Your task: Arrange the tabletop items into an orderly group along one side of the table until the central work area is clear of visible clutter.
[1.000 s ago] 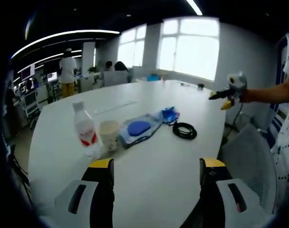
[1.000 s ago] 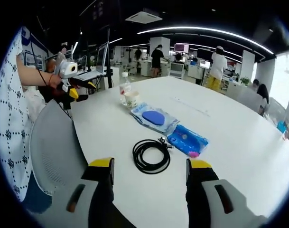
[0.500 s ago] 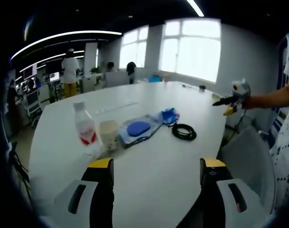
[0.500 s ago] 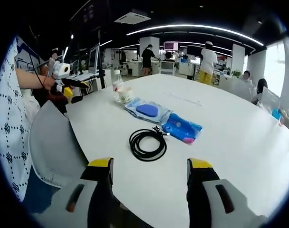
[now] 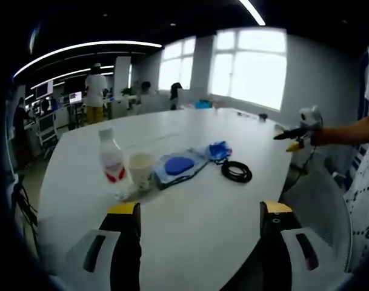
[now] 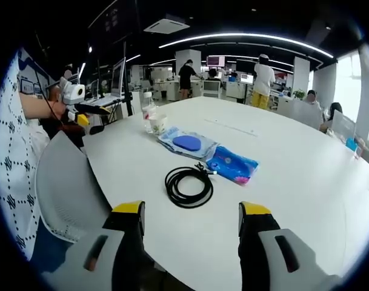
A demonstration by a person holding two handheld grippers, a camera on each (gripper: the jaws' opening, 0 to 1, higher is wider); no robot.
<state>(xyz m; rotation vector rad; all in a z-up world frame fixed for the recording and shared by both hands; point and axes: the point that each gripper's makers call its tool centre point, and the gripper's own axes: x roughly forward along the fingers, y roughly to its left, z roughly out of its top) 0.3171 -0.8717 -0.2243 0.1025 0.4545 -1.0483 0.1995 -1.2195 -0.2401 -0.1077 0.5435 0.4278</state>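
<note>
Hovering over the near edge of the white table [image 5: 196,206], the left gripper [image 5: 199,215] has its yellow-tipped jaws spread wide with nothing between them. Ahead of it and to its left a plastic bottle [image 5: 111,162] with a red label stands upright, touching or just beside a paper cup [image 5: 141,171]. From there a row runs away to the right: a clear packet holding a blue oval pad [image 5: 179,166], a blue pouch [image 5: 218,150], then a coiled black cable [image 5: 236,172].

Seen from the right gripper view, the same row lies along the opposite direction. The right gripper [image 6: 191,218], jaws also wide and empty, faces the cable [image 6: 189,185] first, straight ahead; the pouch [image 6: 232,165] lies just beyond to the right, its long axis slanting away leftward, a pink patch at its near end. The pad packet [image 6: 186,143] follows, with the bottle [image 6: 149,111] and cup [image 6: 158,123] farthest. A grey mesh chair back [image 6: 66,188] stands left of this gripper, against the table edge [image 6: 305,200].
</note>
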